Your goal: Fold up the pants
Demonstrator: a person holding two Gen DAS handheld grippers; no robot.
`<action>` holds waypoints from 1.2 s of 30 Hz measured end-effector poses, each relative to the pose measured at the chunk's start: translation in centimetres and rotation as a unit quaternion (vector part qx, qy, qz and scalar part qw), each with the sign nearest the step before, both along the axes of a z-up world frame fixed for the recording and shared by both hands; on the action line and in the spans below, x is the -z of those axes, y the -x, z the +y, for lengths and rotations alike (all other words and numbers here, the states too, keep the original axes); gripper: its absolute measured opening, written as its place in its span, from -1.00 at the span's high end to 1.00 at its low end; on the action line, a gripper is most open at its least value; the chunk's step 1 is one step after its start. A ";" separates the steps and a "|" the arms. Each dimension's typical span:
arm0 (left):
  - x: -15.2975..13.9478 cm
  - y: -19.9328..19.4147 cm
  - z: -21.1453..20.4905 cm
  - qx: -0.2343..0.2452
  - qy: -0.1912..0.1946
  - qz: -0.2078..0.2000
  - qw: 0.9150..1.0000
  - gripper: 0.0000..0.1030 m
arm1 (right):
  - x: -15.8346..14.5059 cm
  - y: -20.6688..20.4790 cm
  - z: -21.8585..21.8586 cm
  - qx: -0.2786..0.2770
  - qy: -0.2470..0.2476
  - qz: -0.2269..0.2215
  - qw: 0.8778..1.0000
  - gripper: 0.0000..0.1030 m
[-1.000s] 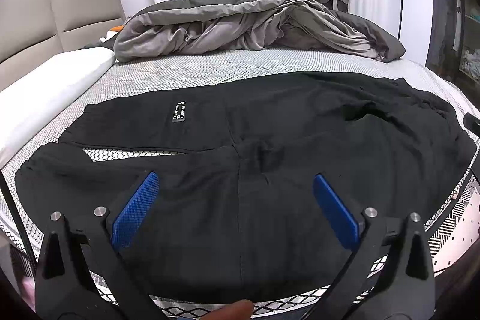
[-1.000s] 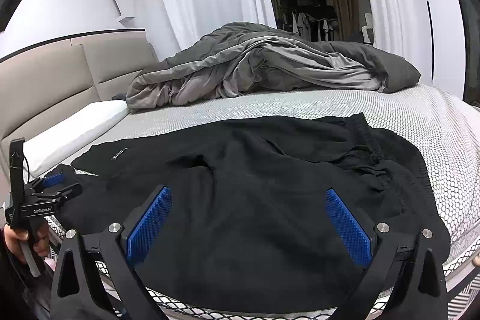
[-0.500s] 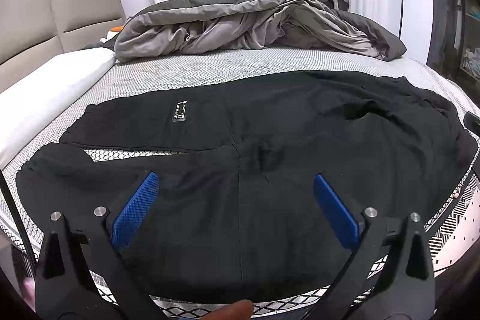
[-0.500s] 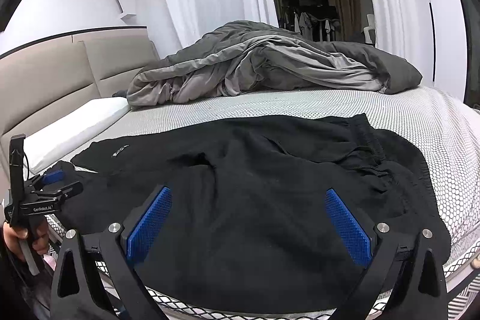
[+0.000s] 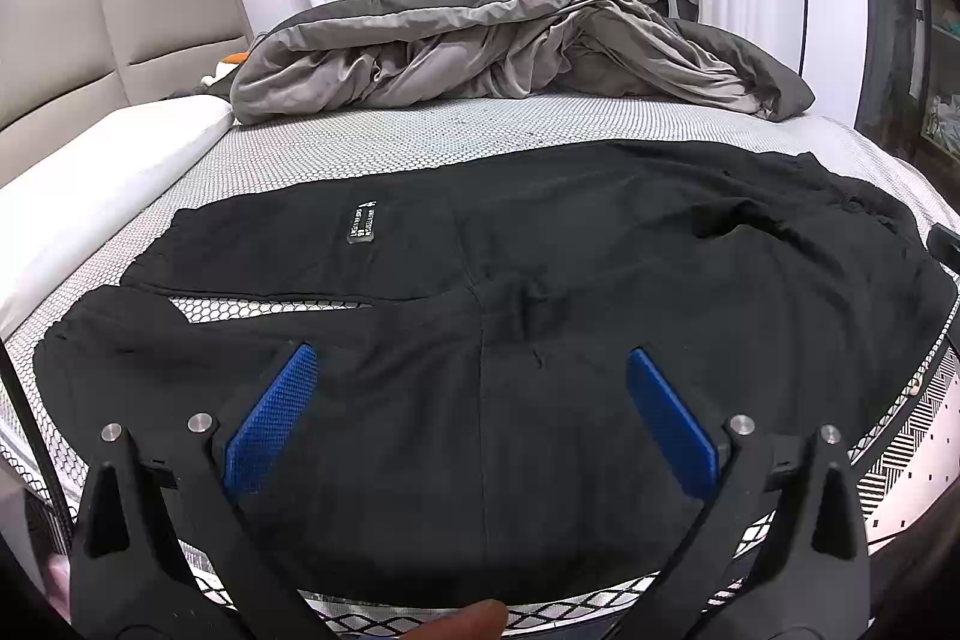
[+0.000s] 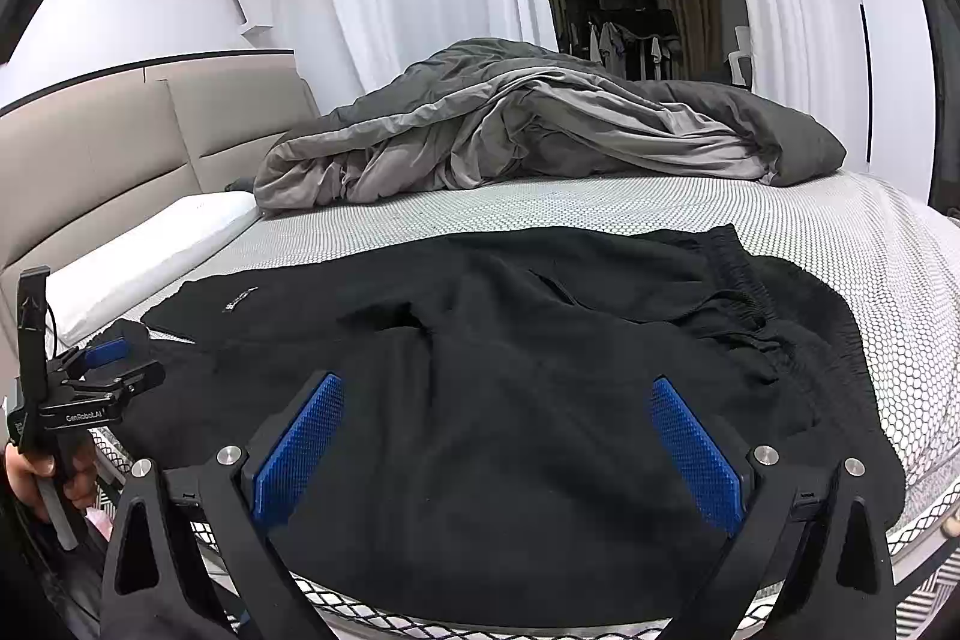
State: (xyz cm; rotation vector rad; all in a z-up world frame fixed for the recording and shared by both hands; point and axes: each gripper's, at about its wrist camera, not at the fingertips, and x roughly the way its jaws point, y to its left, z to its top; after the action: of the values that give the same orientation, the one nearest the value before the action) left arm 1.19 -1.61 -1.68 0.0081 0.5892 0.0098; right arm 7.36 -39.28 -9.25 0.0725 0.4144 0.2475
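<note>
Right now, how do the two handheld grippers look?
Each gripper, left and right, has black angular fingers with silver screws and blue textured pads. The right wrist view shows white lettering and a thin black cable on the left one.

Left wrist view: low at the near edge of the bed (image 5: 420,142), facing across it toward the grey duvet (image 5: 510,40) and curtains; own tool (image 5: 471,400) fills the lower frame, close over the black pants (image 5: 540,250).

Right wrist view: same near edge, slightly higher, same heading; right tool (image 6: 498,424) in the lower frame.

Shared: pants, duvet, headboard. The left tool (image 6: 102,370) shows at the right view's lower left.
</note>
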 end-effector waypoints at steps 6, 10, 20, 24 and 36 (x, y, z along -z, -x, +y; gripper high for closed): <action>0.0 0.0 0.0 0.000 0.000 0.000 1.000 -0.99 | 0.0 0.0 0.0 0.000 0.000 -0.001 1.000 -1.00; 0.0 0.0 -0.1 0.000 0.000 -0.001 1.000 -0.99 | 0.1 -0.2 0.2 0.001 0.001 0.000 1.000 -1.00; 0.1 0.0 -0.1 0.000 -0.001 -0.001 1.000 -0.99 | 0.2 -0.2 0.3 0.000 0.003 0.000 1.000 -1.00; 0.1 0.0 -0.1 0.000 -0.001 0.000 1.000 -0.99 | 0.2 -0.2 0.3 0.001 0.002 -0.001 1.000 -1.00; 0.1 0.0 -0.2 0.000 -0.001 0.000 1.000 -0.99 | 0.0 -0.1 0.0 0.007 0.001 0.000 1.000 -1.00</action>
State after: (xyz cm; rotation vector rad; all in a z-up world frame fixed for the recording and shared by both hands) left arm 1.21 -1.78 -1.74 0.0096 0.5899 0.0108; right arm 7.48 -39.29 -9.26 0.0726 0.4132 0.2339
